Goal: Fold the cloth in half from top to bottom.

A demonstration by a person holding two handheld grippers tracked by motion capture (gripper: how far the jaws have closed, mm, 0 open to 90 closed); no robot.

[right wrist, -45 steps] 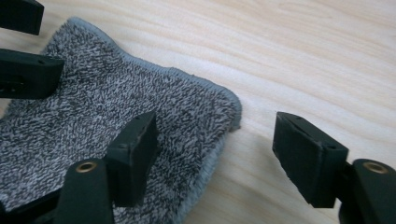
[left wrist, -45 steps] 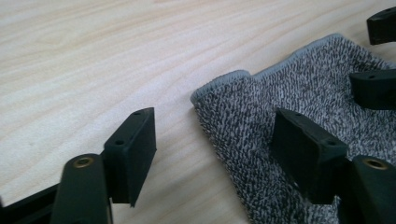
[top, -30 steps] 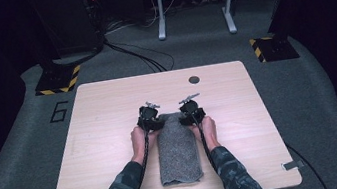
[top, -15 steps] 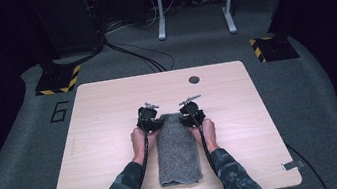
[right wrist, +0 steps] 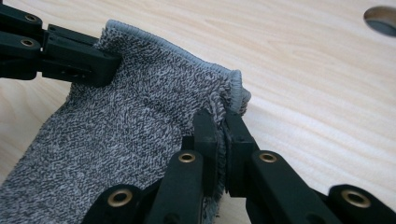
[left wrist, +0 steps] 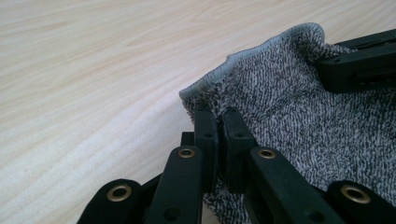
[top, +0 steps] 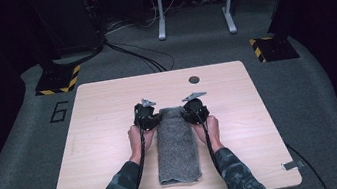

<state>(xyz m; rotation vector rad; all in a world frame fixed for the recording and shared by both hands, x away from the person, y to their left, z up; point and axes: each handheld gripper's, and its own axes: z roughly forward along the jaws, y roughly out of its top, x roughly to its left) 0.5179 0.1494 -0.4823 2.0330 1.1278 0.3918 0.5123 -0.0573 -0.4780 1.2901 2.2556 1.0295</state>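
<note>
both grippers (top: 171,115) newly clamped on towel (top: 176,146)

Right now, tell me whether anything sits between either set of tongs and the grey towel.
Nothing visible does. The left tongs are shut on the towel at its far left corner, and the right tongs are shut on its far right corner. Around it the wooden table is bare.

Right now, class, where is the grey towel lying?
In the high view the towel lies mid-table, toward the near edge, its far corners pinched by the left tool and right tool.
</note>
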